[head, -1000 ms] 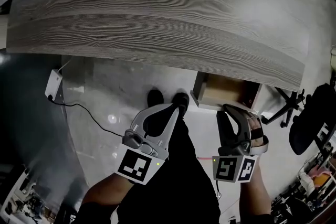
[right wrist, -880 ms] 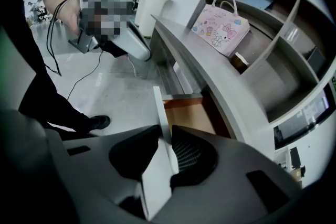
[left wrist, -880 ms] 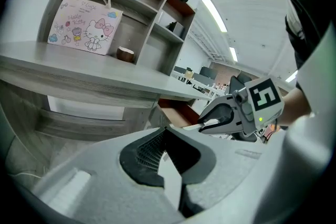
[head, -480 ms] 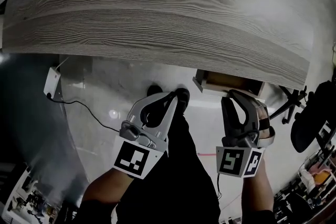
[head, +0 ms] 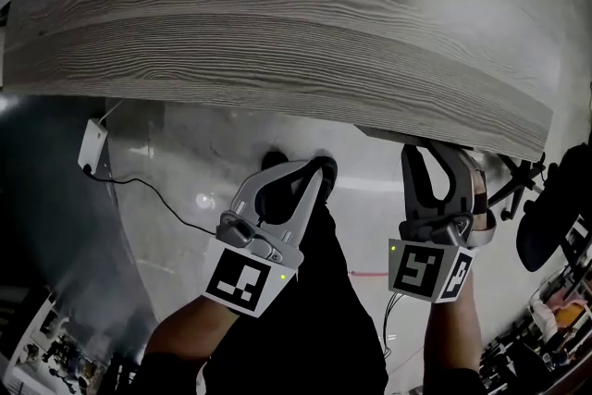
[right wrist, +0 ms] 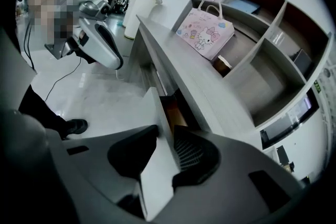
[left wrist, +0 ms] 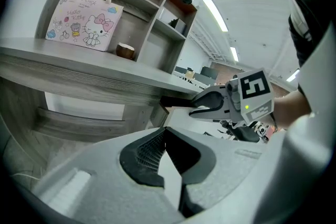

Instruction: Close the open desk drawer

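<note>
Right gripper view: we see the drawer front (right wrist: 155, 106) between the 2 jaws of the right gripper (right wrist: 164, 135), which have just been opening and look loose on it. The drawer sits almost fully under the desk (right wrist: 184, 76). The left gripper (left wrist: 165, 131) is closed on nothing. We judge the closing nearly done; next is a last push, then pulling back.

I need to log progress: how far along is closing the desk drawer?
Done: the drawer is mostly under the desk. In hand: its front panel stands between the right gripper's jaws, which have just been opening. To do: a gap still shows its brown inside, so a last push remains. The left gripper hangs idle, shut.
</note>
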`<state>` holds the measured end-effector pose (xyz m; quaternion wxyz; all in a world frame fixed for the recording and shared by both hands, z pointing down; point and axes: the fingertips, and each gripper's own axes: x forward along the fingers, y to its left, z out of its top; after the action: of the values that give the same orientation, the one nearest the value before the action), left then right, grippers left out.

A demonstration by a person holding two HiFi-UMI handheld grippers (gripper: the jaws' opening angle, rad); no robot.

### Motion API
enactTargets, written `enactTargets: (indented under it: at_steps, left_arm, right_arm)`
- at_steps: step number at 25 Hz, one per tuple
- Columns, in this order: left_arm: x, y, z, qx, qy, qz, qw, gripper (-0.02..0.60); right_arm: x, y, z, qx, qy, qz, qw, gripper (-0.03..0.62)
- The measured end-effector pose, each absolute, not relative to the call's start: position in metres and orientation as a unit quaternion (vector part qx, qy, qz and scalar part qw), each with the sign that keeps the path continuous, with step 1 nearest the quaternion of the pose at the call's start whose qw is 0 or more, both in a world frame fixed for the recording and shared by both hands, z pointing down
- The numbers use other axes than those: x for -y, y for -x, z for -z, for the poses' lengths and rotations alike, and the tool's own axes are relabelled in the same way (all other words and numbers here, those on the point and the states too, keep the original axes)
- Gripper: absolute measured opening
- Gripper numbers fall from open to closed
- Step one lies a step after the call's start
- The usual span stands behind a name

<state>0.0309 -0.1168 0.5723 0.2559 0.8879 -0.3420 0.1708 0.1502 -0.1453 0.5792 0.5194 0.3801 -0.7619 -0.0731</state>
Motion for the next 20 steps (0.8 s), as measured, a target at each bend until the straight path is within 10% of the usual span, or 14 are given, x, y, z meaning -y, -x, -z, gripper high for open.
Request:
enactTargets:
  at_steps: [10,20]
  left_arm:
    - [0.113,-0.042,-0.585,0.32,-0.894,-0.176,0.258,0.008]
    - [0.117,-0.05,-0.594,0.302,-0.897,-0.193,0.258,0.007]
  right_arm:
    - [0.132,-0.141,-0.558,0.781,-0.443,0.094,0.43,0.061]
    - [0.124,-0.155,-0.624,0.795,-0.493,-0.15,0.32,0.027]
